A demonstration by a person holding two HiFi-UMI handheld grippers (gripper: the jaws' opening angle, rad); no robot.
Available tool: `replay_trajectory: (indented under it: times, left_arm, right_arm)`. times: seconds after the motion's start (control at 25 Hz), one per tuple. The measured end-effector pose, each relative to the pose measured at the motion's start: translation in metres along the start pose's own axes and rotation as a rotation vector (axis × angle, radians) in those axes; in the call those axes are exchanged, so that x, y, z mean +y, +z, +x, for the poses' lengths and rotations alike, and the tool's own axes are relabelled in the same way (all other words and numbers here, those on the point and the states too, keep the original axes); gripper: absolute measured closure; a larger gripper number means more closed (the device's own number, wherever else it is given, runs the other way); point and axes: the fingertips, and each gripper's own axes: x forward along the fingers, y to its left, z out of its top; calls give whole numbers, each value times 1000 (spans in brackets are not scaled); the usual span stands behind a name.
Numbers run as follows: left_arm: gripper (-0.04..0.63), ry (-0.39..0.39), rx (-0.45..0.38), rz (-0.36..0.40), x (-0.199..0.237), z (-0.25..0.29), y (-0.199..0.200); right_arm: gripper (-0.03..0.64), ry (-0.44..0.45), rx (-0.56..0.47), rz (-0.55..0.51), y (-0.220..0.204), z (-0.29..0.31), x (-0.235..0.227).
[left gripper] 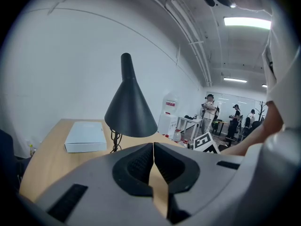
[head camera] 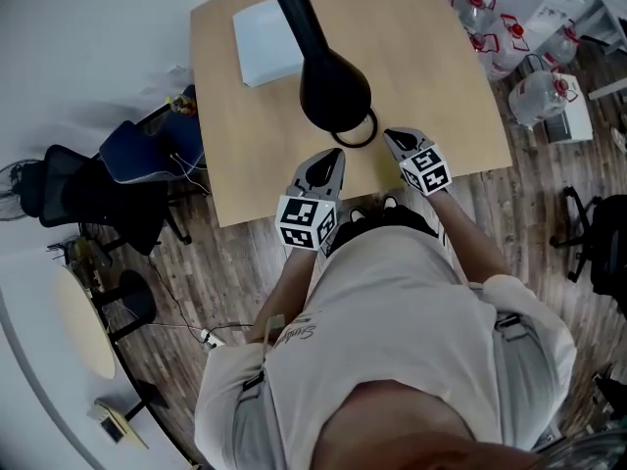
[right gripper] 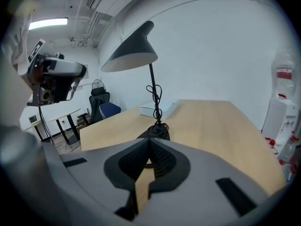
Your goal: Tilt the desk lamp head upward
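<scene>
A pale wooden worktop [head camera: 431, 86] stood against a plain white wall [right gripper: 211, 51] on a floor [head camera: 235, 262] of grey-brown wood planks. Beside its left edge sat a black office chair [head camera: 78, 199] and a blue chair [head camera: 147, 150], with a small round table [head camera: 83, 323] nearer the person. Large water bottles [head camera: 534, 91] were clustered on the floor past the right corner. Long strip lights [left gripper: 247, 21] glowed on the white ceiling beside exposed pipes [left gripper: 188, 27]. A fan [right gripper: 96, 84] stood by the wall.
</scene>
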Motion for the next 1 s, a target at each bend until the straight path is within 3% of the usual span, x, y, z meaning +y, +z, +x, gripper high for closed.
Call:
replay_trajectory:
  times: [0.32,0.56,1.0]
  left_arm:
    - [578,67,8,-65,8,20,-11]
    - [578,106,5,-111,12,25,-13]
    - [578,144,19,-145,29,31,-18]
  right_arm:
    - [621,69,69,-29,-30,47,-14]
    - [621,162,219,-70,-62,71,-1]
    - [621,182,308,-62,-79,94,-1]
